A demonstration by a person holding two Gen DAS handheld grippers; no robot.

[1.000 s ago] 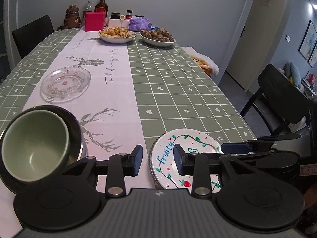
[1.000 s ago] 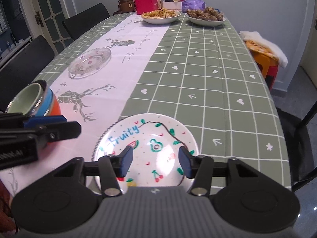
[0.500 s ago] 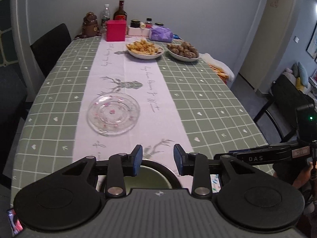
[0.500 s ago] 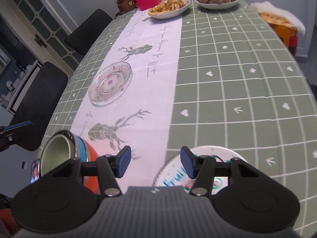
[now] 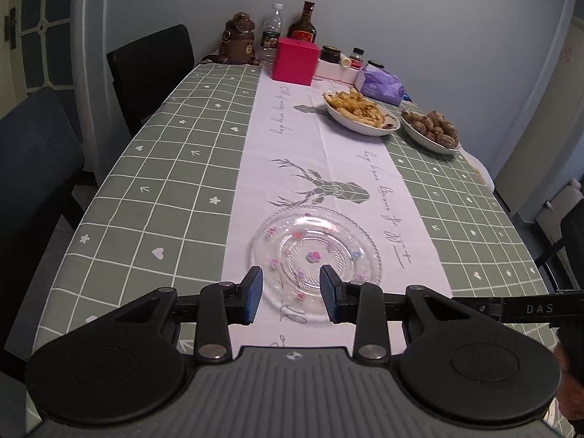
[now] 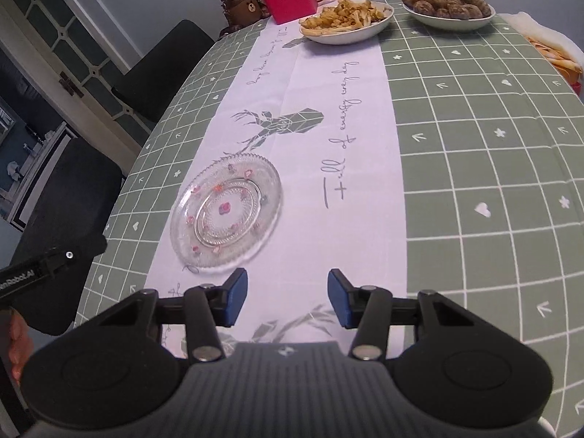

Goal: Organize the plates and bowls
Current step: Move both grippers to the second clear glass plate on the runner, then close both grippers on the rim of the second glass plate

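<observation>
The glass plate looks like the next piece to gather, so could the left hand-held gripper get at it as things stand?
Probably yes. The glass plate lies alone on the white runner, right ahead of the open, empty left hand-held gripper, with nothing between them.

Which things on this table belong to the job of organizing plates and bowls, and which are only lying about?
Belong to the job:
- glass plate, empty, on the white runner

Only lying about:
- dish of fried food
- dish of brown balls
- pink box
- purple packet
- dark bottle
- water bottle
- bear-shaped flask
</observation>
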